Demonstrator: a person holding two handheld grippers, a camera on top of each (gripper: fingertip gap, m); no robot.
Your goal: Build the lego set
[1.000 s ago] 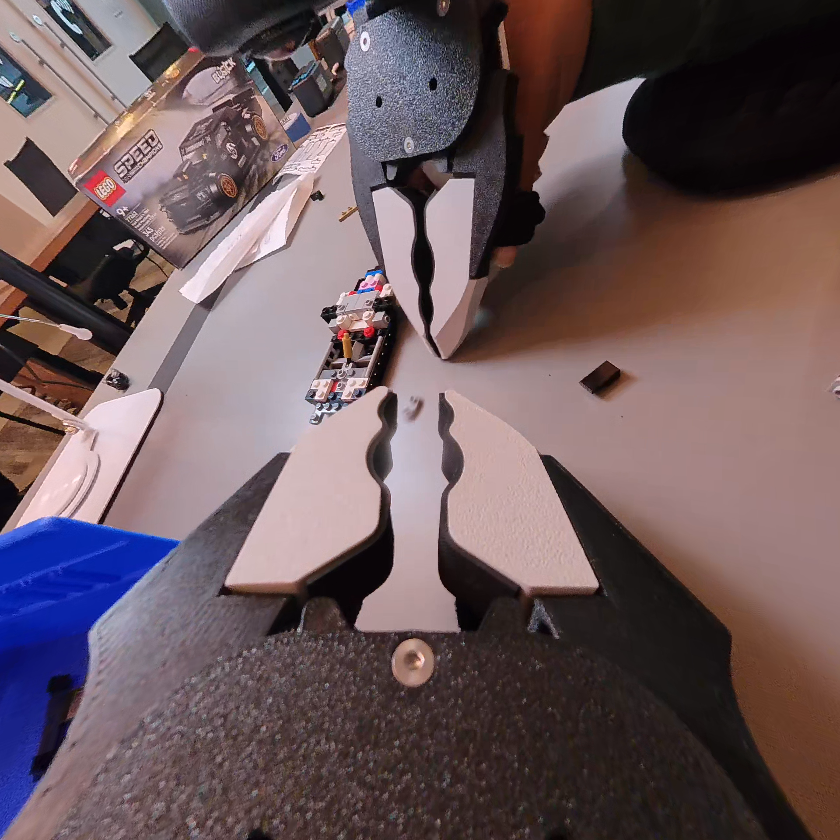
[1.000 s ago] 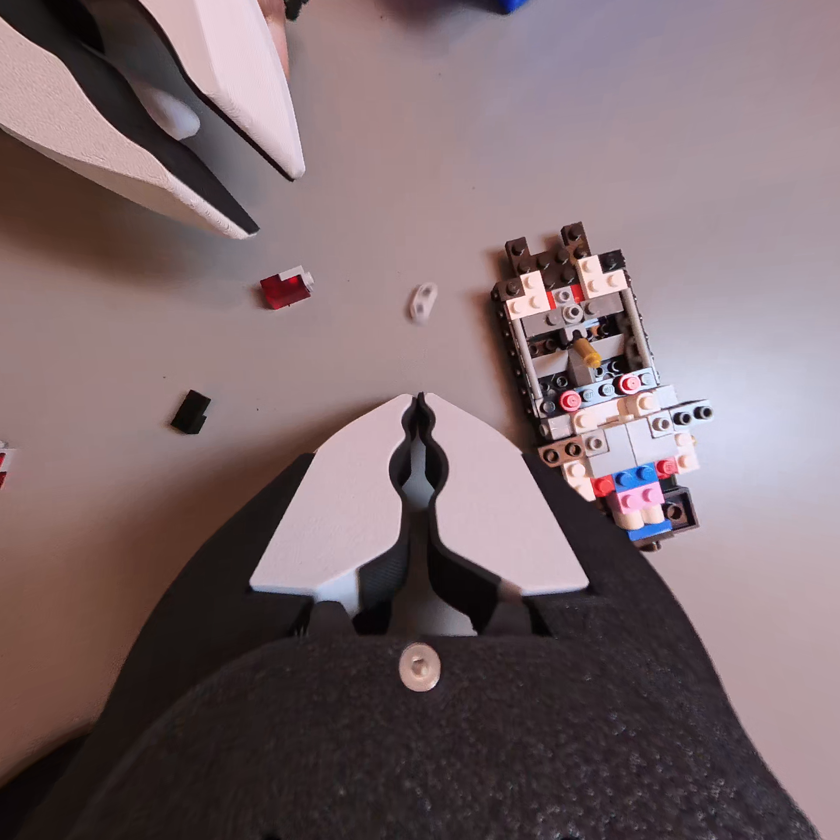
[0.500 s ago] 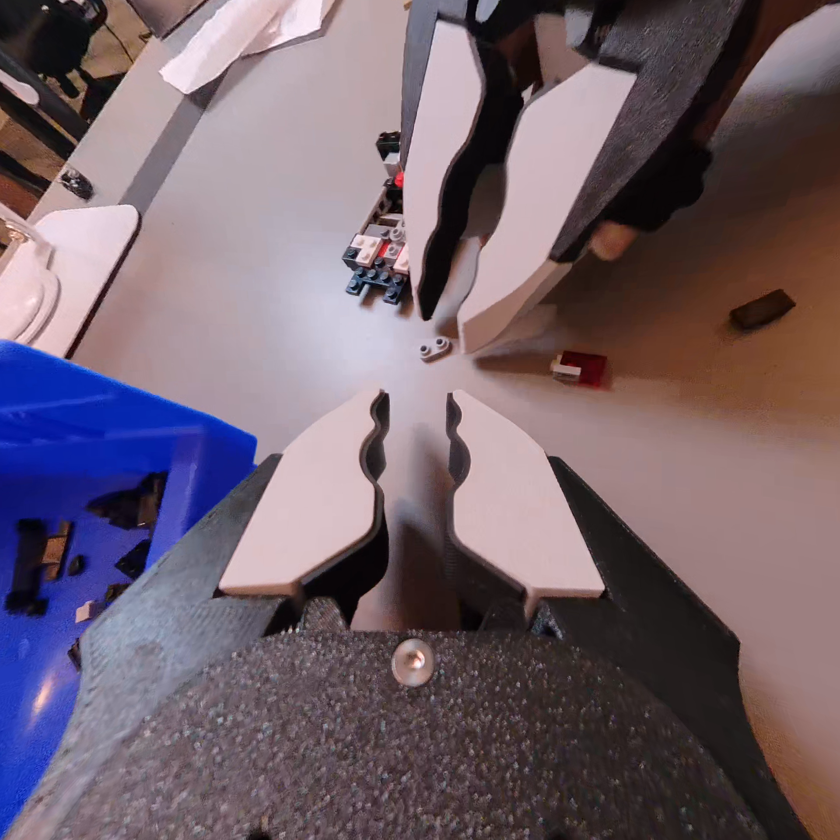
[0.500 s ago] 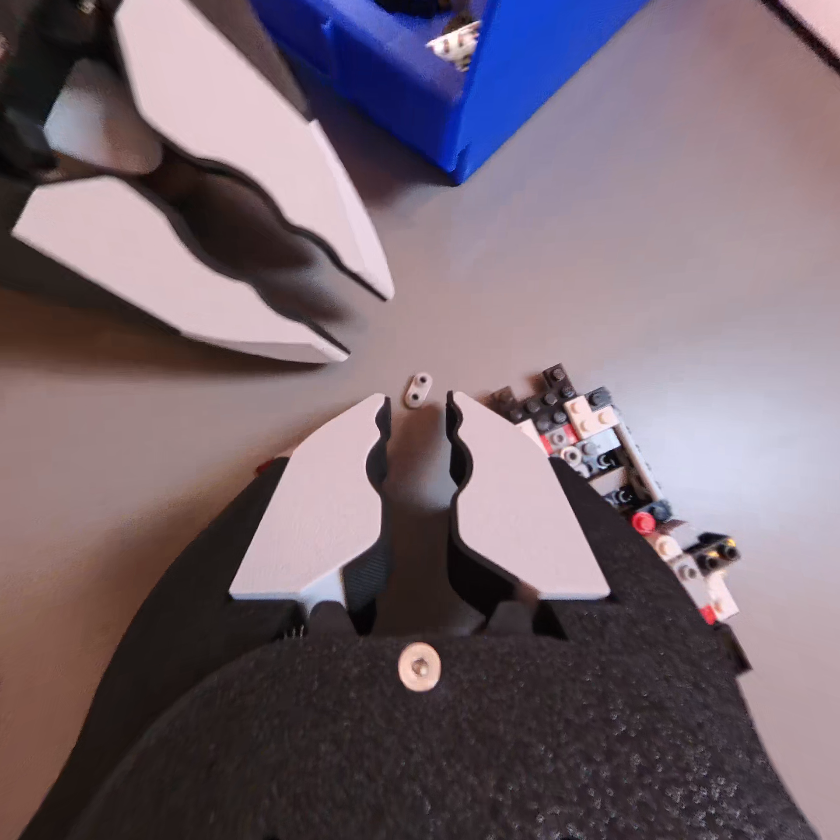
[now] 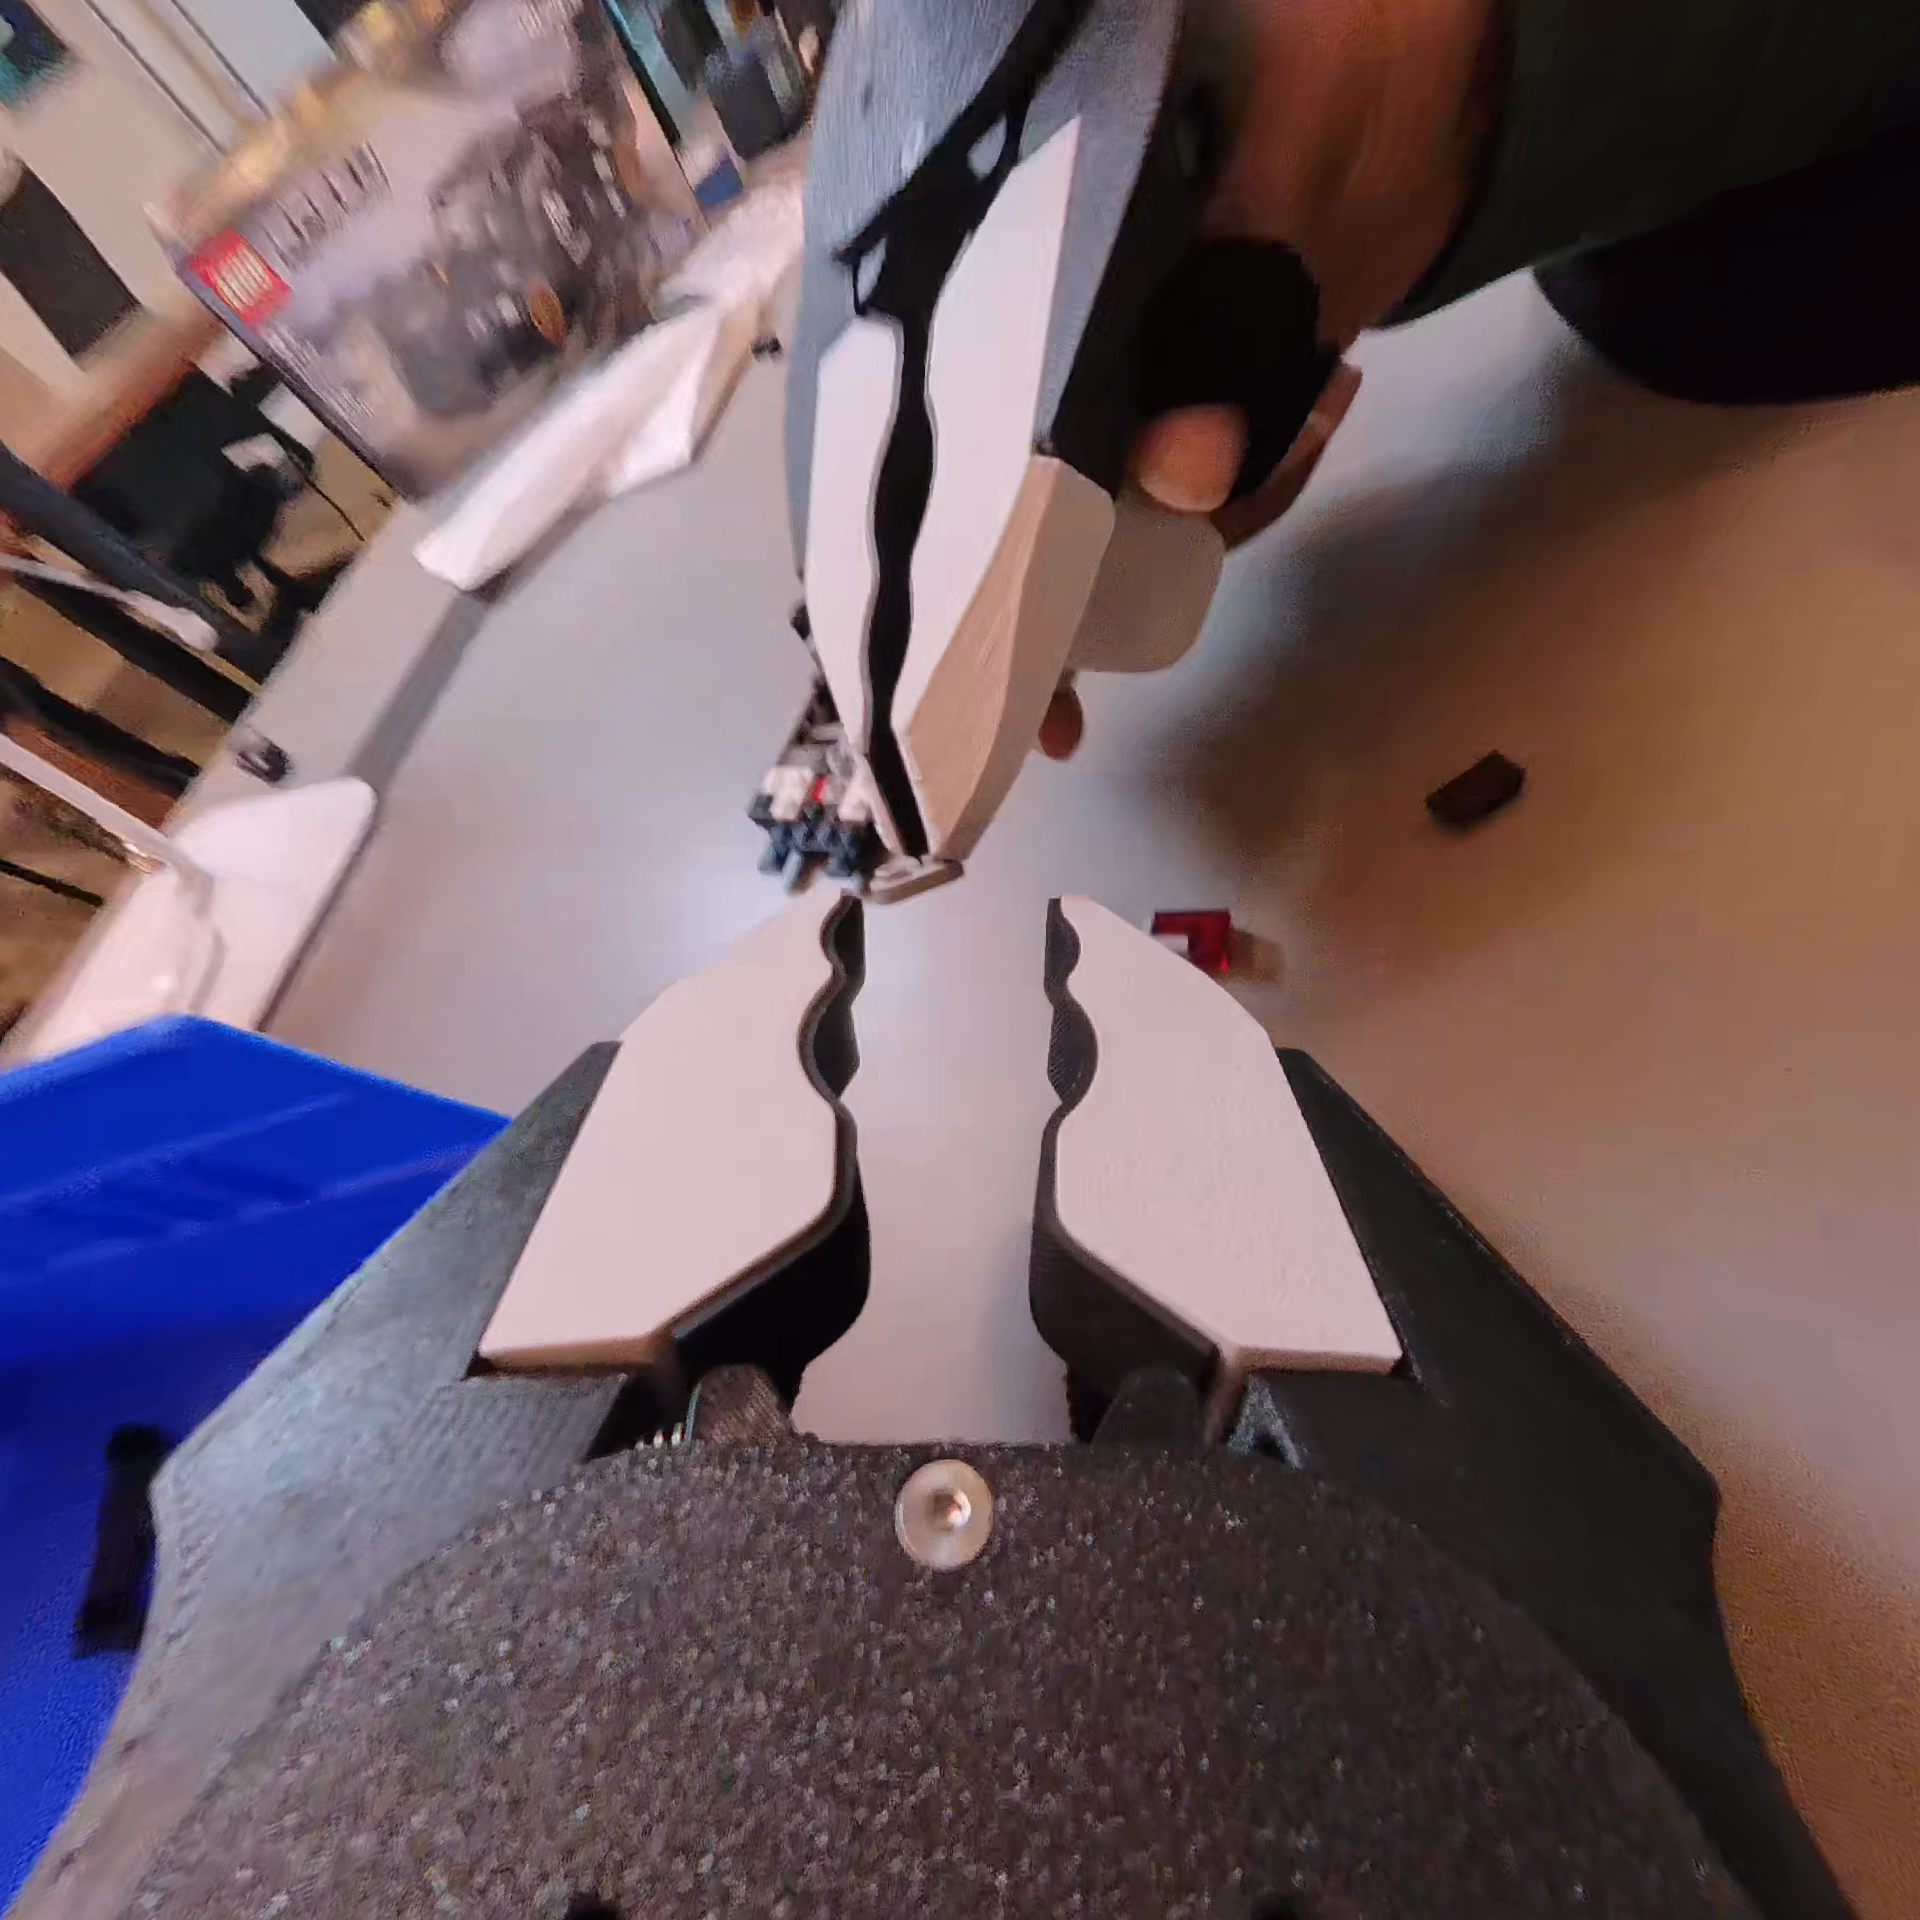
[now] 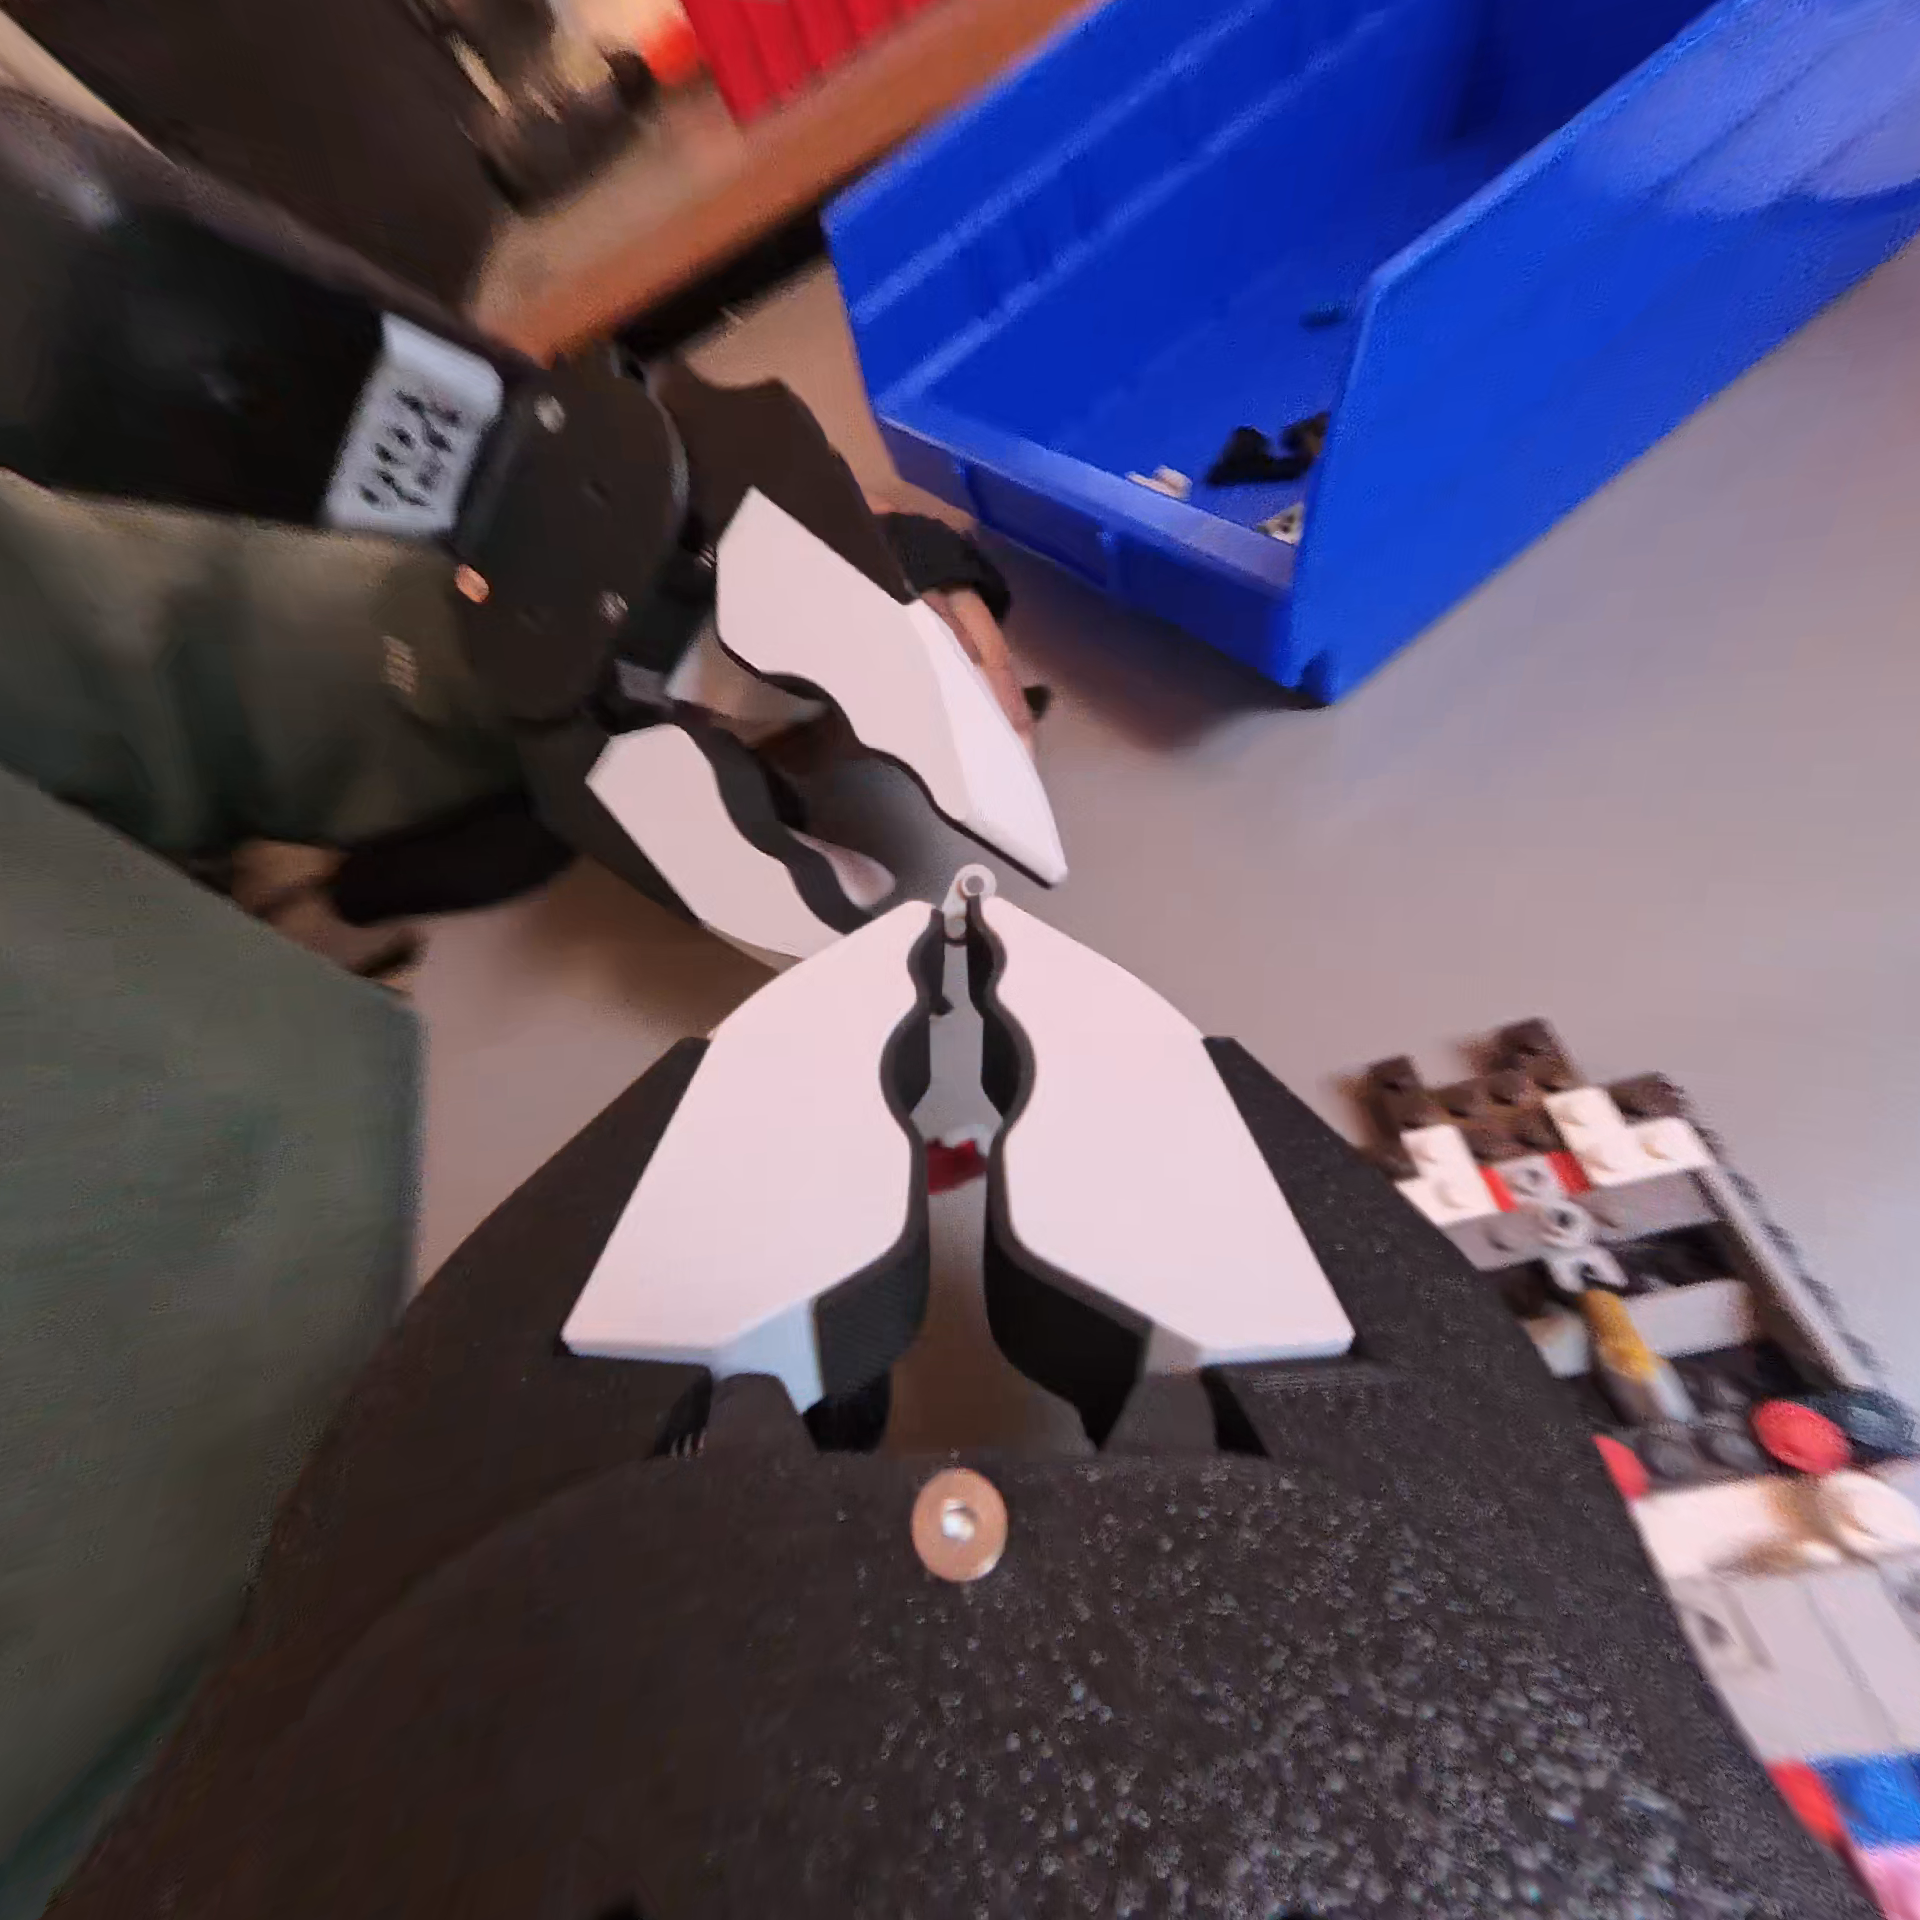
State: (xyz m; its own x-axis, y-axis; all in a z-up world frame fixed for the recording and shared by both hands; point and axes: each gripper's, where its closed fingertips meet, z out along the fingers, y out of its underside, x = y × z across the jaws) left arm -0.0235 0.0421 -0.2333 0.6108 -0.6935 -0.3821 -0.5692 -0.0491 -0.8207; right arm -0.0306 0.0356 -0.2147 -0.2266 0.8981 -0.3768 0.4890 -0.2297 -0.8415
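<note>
The right claw point(image 6: 961, 914) is closed on a small grey link point(image 6: 971, 886), pinched at the very tips so that one rounded end with a hole sticks out past them; seen from the left wrist view, the same claw point(image 5: 909, 857) points down toward the bench point(image 5: 582, 831) with the link point(image 5: 914, 878) crosswise at its tips, and whether the piece touches the bench cannot be told; a hand point(image 5: 1226, 416) in a dark fingerless glove holds this claw from above. The left claw point(image 5: 951, 914) stands open with nothing between its pads, its tips just beside the link; in the right wrist view it point(image 6: 966, 852) comes in from the left, jaws spread, one tip close above the link. A red brick point(image 5: 1195, 938) lies on the bench just right of the left claw's tip; a black brick point(image 5: 1475, 792) lies farther right, well apart. A part-built model point(image 6: 1621, 1247) of grey, black, white and red bricks lies flat on the bench to the right of the right claw; in the left wrist view it point(image 5: 805, 821) is mostly hidden behind that claw. A blue bin point(image 6: 1455, 343) sits on the bench beyond the claws, with a few small dark and pale pieces inside; it point(image 5: 197, 1226) fills the lower left of the left wrist view. A printed box point(image 5: 416, 270) and white papers point(image 5: 603, 436), both blurred, lie at the far end of the bench.
</note>
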